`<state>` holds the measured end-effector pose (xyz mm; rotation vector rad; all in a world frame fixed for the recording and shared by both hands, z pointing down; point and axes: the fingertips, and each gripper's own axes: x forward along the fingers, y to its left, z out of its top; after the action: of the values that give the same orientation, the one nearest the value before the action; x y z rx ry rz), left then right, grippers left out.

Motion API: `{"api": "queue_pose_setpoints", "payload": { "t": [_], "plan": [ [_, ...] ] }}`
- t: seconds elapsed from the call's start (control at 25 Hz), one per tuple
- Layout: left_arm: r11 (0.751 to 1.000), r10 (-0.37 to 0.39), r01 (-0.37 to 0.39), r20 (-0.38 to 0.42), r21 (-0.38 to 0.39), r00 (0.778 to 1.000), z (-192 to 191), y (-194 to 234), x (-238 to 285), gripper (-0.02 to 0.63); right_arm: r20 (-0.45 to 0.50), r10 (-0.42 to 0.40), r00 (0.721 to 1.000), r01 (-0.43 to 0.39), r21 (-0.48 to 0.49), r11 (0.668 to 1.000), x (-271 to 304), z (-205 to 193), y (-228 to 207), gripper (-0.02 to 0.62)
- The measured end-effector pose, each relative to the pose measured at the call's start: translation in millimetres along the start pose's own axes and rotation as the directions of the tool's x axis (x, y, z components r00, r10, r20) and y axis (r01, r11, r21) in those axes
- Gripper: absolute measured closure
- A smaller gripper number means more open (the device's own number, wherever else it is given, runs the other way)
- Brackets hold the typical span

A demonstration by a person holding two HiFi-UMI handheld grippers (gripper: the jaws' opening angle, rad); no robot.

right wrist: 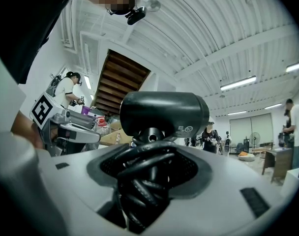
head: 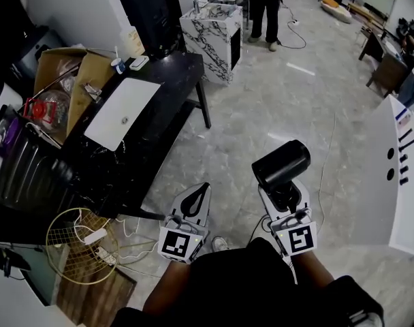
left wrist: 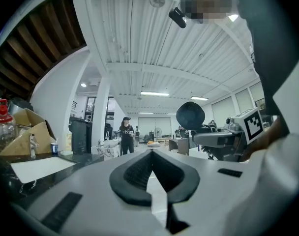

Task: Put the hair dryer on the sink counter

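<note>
Hair dryer point(head: 280, 163) upright in right gripper point(head: 284, 195), left of white sink counter point(head: 391, 182), not touching it. Right gripper view alone shows jaws clamping handle plus coiled cord point(right wrist: 139, 181). Left gripper point(head: 200, 191), farther left: jaws pressed together, empty.

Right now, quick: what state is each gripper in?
Left gripper: shut, nothing in it.
Right gripper: shut on the hair dryer, with its cord bunched between the jaws.
</note>
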<state>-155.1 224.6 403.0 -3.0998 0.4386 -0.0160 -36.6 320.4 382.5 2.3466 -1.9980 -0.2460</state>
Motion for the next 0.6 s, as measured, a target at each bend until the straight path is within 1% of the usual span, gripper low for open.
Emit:
{"api": "queue_pose_setpoints", "payload": {
  "t": [0.12, 0.28, 0.48, 0.6],
  "plan": [
    [1.000, -0.008, 0.008, -0.015, 0.007, 1.000, -8.2, 12.7, -5.0, 0.612, 0.001, 0.005, 1.000, -0.005, -0.005, 1.000, 15.2, -1.6, 9.6, 0.344],
    [1.000, 0.001, -0.001, -0.019, -0.013, 1.000, -14.0, 31.4, -3.4, 0.612, -0.002, 0.022, 1.000, -0.022, -0.028, 0.999, 36.4, -6.4, 16.4, 0.344],
    [1.000, 0.011, -0.011, -0.027, -0.011, 1.000, -15.5, 58.8, 16.8, 0.612, -0.005, 0.027, 1.000, -0.027, -0.023, 0.999, 68.4, -6.1, 6.4, 0.344],
    [1.000, 0.022, -0.023, -0.027, -0.011, 0.999, -19.4, 79.8, 36.3, 0.612, -0.007, 0.026, 1.000, -0.026, -0.035, 0.999, 93.0, -12.4, -3.1, 0.344]
  ]
}}
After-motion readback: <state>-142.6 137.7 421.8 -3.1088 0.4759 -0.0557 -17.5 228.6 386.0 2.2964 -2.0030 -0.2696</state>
